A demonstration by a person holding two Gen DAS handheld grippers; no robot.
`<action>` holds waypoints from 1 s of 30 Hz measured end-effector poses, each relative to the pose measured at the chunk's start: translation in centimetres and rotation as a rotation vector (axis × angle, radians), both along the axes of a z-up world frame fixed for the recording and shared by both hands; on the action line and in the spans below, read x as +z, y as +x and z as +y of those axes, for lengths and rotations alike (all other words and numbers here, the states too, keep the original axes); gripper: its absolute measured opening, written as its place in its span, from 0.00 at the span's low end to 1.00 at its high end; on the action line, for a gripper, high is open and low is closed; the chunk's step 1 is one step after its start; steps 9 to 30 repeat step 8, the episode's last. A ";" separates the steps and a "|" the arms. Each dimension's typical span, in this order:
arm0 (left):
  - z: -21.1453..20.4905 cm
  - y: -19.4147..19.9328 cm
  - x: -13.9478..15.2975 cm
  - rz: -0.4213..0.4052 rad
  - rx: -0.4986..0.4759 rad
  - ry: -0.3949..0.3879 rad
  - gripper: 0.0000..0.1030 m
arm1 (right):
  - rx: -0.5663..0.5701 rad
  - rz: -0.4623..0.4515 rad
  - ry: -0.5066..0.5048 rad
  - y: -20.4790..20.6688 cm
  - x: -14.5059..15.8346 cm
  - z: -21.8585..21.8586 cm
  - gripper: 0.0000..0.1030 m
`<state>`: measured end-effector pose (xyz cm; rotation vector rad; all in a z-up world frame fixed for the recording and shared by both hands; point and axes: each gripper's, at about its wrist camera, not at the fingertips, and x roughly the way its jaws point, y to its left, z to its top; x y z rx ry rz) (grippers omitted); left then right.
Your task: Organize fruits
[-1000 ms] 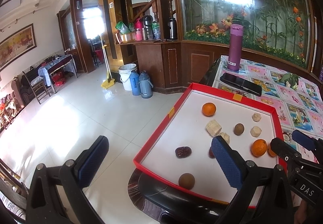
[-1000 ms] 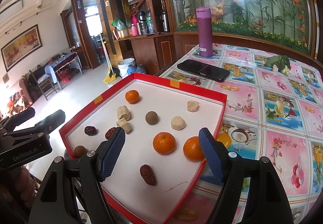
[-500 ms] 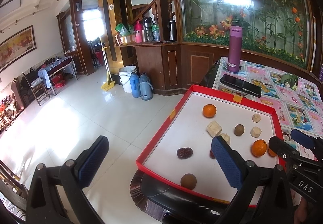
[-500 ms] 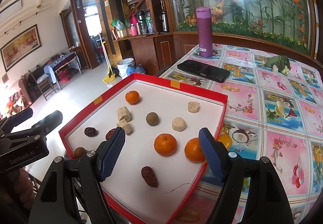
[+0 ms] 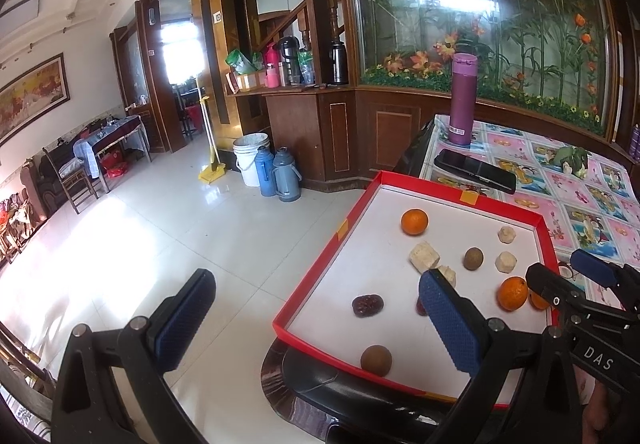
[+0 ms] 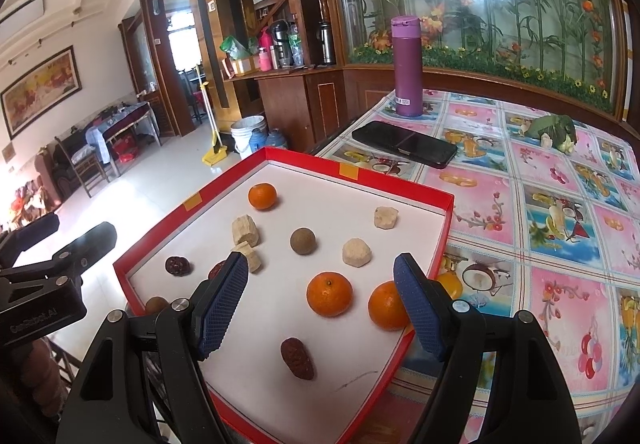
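Grippers both released, nothing held. Right gripper (image 6: 320,308) hovers over the near edge of the red-rimmed shallow tray with white floor (image 6: 438,244), jaws spread wide. Left gripper (image 5: 316,320) hangs off the tray's left side, mostly over the floor tiles, jaws also wide.

Fruit is scattered loose in the tray:
- round orange mandarin (image 6: 329,293), sitting between the right jaws in view
- second orange mandarin (image 6: 387,306) near the tray's right wall, partly behind the right pad
- third mandarin (image 6: 262,196) at the far end
- wrinkled dark red date (image 6: 297,358) closest to the right gripper
- brown round longan (image 6: 303,241) mid-tray
- pale beige chunky pieces (image 6: 356,252) in between

Likely step: right gripper picks the centre mandarin. Advice:
- descend straight, keep it centred between the pads
- avoid nudging the second mandarin; the two are near each other and round, so they will roll
- close gently, the skin is soft
- lift clear of the rim before moving sideways

Black phone (image 6: 404,143) and purple bottle (image 6: 407,66) sit beyond the tray, out of the way.
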<state>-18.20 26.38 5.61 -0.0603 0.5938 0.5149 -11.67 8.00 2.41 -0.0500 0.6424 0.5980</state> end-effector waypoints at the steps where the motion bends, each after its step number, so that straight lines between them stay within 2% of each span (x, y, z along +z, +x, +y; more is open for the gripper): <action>1: 0.0 0.0 0.0 -0.001 -0.002 -0.001 1.00 | -0.001 0.003 0.002 0.1 0.0 0.0 0.73; 30: -0.1 0.2 0.0 0.002 -0.007 0.000 1.00 | -0.003 0.009 0.016 0.4 0.1 -0.1 0.73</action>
